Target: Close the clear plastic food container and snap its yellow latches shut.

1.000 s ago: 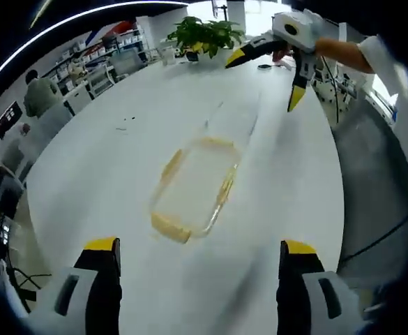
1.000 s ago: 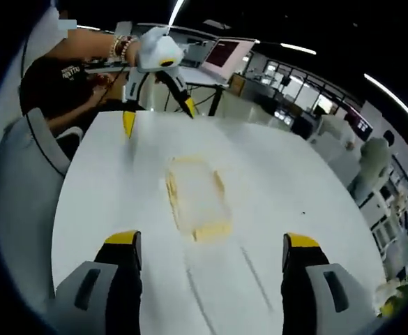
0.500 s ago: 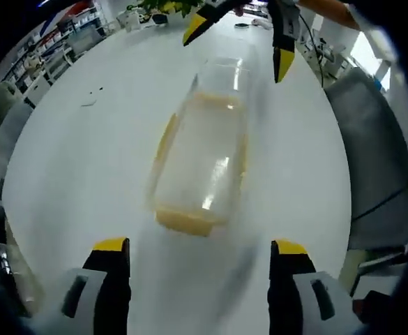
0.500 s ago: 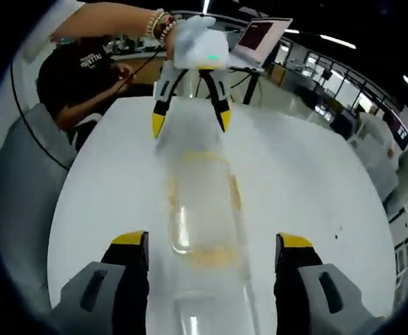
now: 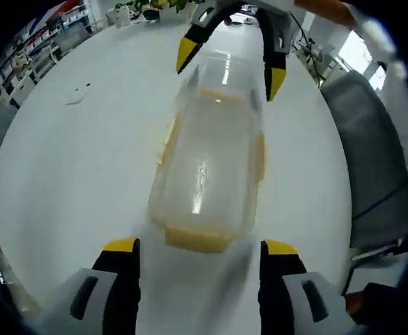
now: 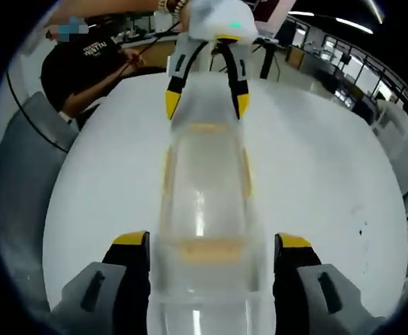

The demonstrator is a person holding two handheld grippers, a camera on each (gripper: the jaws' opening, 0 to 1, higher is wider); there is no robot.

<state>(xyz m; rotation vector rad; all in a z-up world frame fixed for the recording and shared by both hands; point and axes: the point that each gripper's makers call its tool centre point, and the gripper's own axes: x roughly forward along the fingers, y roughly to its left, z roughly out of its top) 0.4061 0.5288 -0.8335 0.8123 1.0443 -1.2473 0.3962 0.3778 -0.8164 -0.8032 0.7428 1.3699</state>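
We bracket the container on the desk with both grippers, left gripper and right gripper, fingers apart; press the 2 end latches evenly, keeping it square.

White table; grey chair beside it; potted plant far edge.

Bright overhead glare, motion blur, fisheye warping.
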